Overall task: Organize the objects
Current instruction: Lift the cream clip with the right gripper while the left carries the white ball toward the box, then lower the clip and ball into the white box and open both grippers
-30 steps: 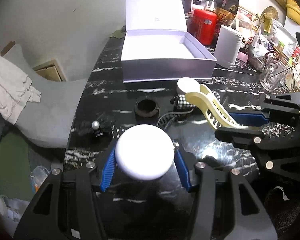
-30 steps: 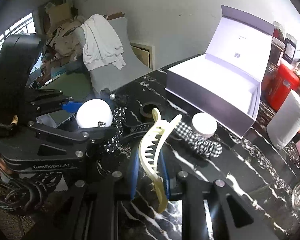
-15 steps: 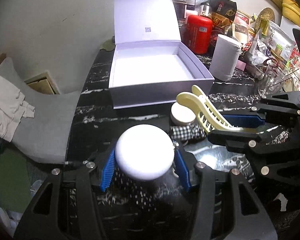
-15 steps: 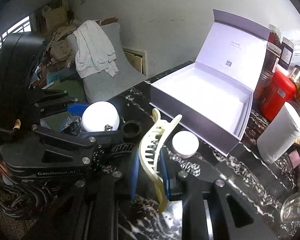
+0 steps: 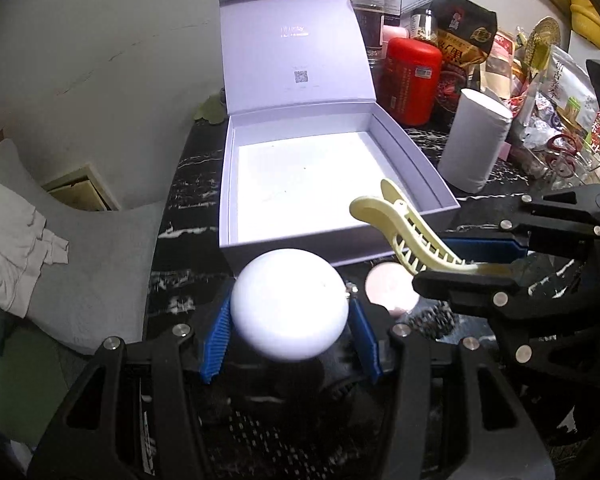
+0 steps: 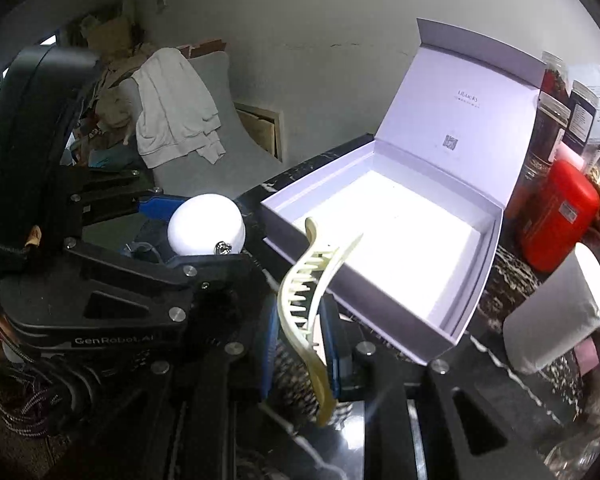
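My left gripper (image 5: 290,332) is shut on a round white case (image 5: 290,304), whose metal clasp shows in the right wrist view (image 6: 206,229). My right gripper (image 6: 300,320) is shut on a cream hair claw clip (image 6: 306,300), seen from the side in the left wrist view (image 5: 404,232). Both hang just in front of an open lavender box (image 5: 320,176) with its lid standing up and its white floor bare (image 6: 396,240). The clip's tip overlaps the box's near corner. A small white-lidded jar (image 5: 390,286) sits on the black marble table between the grippers.
Right of the box stand a white paper roll (image 5: 474,144), a red canister (image 5: 412,80), jars and snack bags. A grey chair with a white cloth (image 6: 176,108) is off the table's left edge. Black dotted fabric (image 5: 260,424) lies under the left gripper.
Both grippers have moved forward toward the open box, each keeping its hold. The box now looks larger and nearer, and the black ring and checked fabric have dropped out of sight.
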{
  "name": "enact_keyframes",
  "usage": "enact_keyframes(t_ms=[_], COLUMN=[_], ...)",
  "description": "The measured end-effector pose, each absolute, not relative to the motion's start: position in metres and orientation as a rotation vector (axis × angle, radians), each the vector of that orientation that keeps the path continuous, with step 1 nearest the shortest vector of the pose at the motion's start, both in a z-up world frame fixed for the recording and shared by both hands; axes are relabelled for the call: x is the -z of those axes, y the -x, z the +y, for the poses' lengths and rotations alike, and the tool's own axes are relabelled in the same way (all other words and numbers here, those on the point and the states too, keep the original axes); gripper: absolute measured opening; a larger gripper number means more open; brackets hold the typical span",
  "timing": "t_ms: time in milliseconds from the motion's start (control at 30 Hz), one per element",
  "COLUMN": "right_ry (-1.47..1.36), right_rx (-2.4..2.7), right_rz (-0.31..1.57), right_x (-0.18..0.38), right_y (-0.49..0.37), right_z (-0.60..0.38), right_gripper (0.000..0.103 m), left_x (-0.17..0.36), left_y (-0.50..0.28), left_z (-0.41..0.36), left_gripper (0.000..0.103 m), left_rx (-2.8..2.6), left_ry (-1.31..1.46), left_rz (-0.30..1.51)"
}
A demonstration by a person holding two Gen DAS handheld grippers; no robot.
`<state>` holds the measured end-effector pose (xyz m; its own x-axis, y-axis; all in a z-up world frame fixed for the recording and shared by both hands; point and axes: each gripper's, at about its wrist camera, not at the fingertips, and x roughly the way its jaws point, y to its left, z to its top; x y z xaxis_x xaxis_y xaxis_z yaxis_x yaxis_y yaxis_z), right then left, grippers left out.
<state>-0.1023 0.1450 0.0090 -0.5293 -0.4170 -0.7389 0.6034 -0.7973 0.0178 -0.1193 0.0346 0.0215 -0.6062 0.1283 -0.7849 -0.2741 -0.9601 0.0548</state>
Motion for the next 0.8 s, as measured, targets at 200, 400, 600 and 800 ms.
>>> enact_keyframes(t_ms=[200,400,600,800], right_ry=[-1.031,-1.028,-1.013,-0.992], right_rx=[2.304,2.321,2.364,2.392], right_rz=[0.308,0.325,0.329,0.316], right_x=[-0.006,-0.007,-0.01,-0.014], right_y=[0.128,0.154,0.182,0.208], right_z=[0.149,0.15,0.151,0.149], right_gripper=[0.02,0.02,0.02,0.02], left_x=[-0.021,-0.018,-0.013,-0.014], left_y=[0.145,0.176,0.202,0.226], left_z=[0.038,0.04,0.044,0.042], left_gripper=[0.052,0.052,0.052,0.052], left_rx=[-2.612,-2.607,-2.633,-2.654], left_ry=[1.268,1.261,1.24,1.232], left_rz=[0.273,0.276,0.286,0.292])
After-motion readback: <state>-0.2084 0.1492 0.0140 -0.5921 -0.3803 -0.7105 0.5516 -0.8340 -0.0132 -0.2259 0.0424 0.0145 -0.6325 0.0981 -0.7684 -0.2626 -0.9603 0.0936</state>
